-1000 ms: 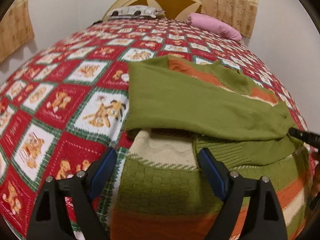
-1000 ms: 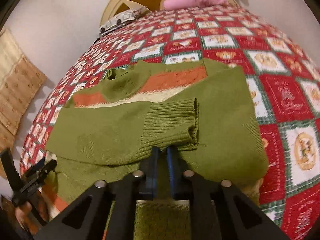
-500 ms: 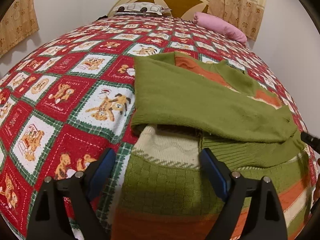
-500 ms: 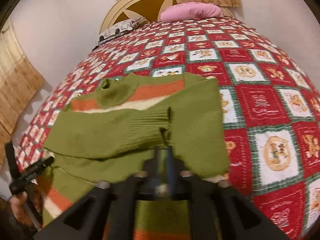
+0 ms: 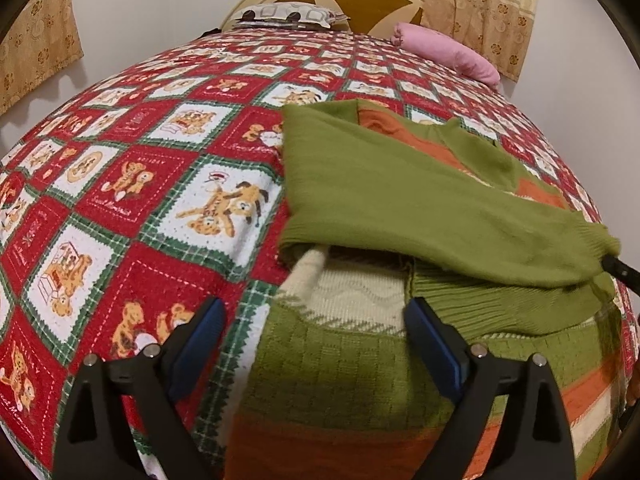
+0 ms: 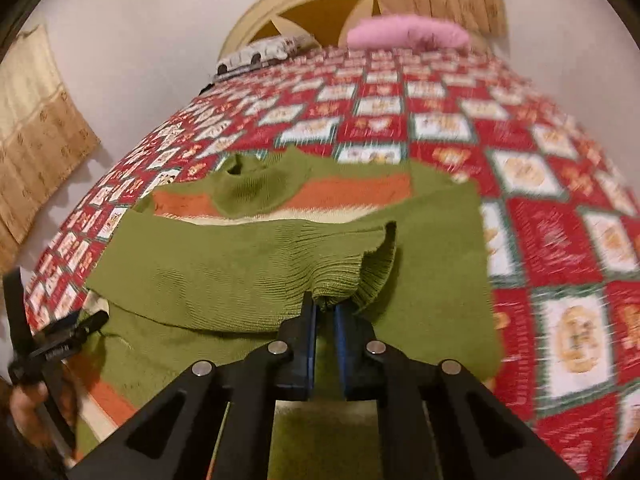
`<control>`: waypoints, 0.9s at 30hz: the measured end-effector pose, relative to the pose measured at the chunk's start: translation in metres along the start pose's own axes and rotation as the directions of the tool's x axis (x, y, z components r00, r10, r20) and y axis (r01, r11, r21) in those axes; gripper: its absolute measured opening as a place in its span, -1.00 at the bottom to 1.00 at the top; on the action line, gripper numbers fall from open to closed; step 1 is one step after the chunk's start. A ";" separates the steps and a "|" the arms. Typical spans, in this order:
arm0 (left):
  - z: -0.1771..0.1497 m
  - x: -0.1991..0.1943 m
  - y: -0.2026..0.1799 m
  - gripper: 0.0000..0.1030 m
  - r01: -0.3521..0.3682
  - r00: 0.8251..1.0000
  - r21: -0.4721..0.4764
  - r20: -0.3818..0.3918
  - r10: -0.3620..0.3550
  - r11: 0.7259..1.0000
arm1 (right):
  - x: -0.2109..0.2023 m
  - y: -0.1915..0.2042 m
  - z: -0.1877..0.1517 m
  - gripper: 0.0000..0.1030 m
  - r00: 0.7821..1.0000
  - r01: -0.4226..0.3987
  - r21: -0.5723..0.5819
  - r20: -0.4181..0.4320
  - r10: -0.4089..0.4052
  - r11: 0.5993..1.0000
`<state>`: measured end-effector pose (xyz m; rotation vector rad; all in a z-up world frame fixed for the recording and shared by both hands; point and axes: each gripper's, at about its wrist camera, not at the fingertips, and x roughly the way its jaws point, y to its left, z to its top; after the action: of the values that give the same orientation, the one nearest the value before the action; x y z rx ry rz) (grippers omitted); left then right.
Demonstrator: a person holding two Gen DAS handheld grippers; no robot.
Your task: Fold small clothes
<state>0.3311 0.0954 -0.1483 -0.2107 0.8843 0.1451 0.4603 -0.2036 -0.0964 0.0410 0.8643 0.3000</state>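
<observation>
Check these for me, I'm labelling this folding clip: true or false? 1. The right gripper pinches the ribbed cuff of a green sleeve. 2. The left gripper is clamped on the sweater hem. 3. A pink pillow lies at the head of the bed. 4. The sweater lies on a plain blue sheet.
1. True: the right gripper is shut on the ribbed green sleeve cuff.
2. False: the left gripper stands open above the green, orange and cream striped knit sweater, jaws still widening, nothing pinched.
3. True: the pink pillow lies there.
4. False: it lies on a red, white and green patchwork quilt.
</observation>
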 end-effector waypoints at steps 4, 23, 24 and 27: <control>0.000 0.000 0.001 0.88 -0.012 1.000 -0.005 -0.002 0.012 1.000 | -0.005 -0.015 -0.007 -0.85 0.998 0.062 0.014 -0.002 -0.062 0.998; 0.048 0.010 0.000 0.97 -0.112 0.990 0.070 0.095 0.105 0.991 | 0.010 -0.010 0.016 -0.20 1.000 -0.011 0.031 -0.029 0.012 0.999; 0.043 0.017 0.003 0.97 -0.116 0.991 0.080 0.069 0.110 0.990 | 0.017 -0.009 0.014 -0.20 0.999 0.007 0.024 -0.049 -0.006 1.000; 0.030 0.025 0.013 0.99 -0.077 0.997 0.067 0.003 0.077 0.995 | 0.030 -0.011 -0.007 -0.18 0.996 0.043 -0.007 -0.075 -0.043 0.999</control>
<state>0.3666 0.1160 -0.1503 -0.1140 0.8957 0.1870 0.4760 -0.2061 -0.1248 0.0059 0.9382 0.2650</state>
